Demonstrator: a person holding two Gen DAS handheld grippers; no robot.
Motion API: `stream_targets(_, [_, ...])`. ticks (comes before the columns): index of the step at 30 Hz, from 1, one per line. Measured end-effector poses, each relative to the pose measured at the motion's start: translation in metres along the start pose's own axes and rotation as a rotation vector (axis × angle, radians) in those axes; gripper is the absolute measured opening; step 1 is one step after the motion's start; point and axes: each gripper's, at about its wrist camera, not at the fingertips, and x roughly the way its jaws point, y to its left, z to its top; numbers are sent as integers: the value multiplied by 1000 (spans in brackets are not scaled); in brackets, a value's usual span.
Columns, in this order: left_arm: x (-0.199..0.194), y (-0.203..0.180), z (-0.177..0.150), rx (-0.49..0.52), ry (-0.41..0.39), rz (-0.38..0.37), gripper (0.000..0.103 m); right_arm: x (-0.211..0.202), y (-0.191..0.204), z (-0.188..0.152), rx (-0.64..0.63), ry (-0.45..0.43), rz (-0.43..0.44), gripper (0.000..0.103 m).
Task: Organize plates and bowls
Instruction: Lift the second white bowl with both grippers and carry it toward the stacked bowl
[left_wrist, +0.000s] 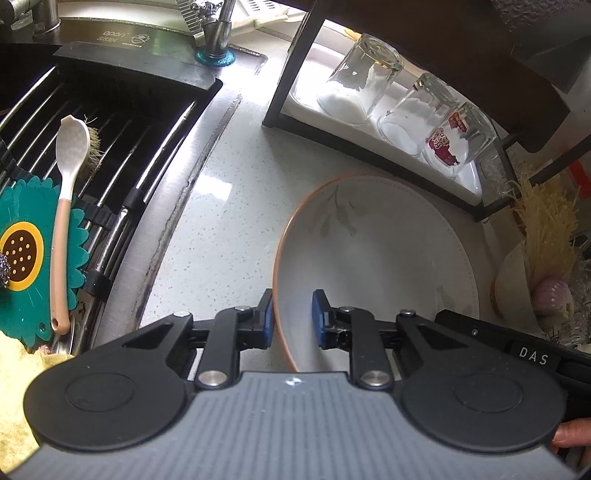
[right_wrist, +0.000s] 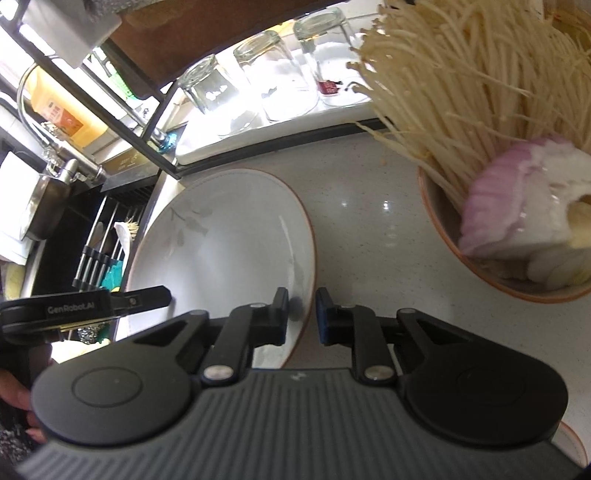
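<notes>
The plate (left_wrist: 376, 266) lies flat on the speckled counter (left_wrist: 221, 229), between the sink rack (left_wrist: 110, 147) and the bowl (right_wrist: 517, 280) of enoki mushrooms and onion, just in front of the tray of upturned glasses (left_wrist: 369, 85). The left gripper (left_wrist: 291, 319) straddles the plate's left rim, one blue pad outside and one inside; the fingers are narrowed around the edge, but a small gap shows at the inner pad, so firm contact cannot be confirmed. The right gripper (right_wrist: 301, 314) straddles the right rim in the same manner, its fingers drawn close on the edge. Risk: each hold takes only a thin, glazed rim, so an uneven lift is likely to let the plate pivot or slip from one side. Risk: a sideways swing toward the right could strike the bowl, which stands near. Risk: a forward tilt could knock the glasses. Both grippers point steeply downward and forward, held at opposite sides of the plate, a hand (left_wrist: 572, 435) visible behind the right gripper.
</notes>
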Motion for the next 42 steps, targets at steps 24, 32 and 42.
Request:
stream_targets(24, [-55,-7,-39,11,-40,-33,20,-57,14,-31,-62,-78,19,16])
stream_targets(32, [-84,-12,-57,1,-66,-54,19,-85,22,-44,-64,-116,31,16])
stream_targets(42, [-121,-27,-62,24,-93,-101,18,-127,29,-55,-50,-176,20,16])
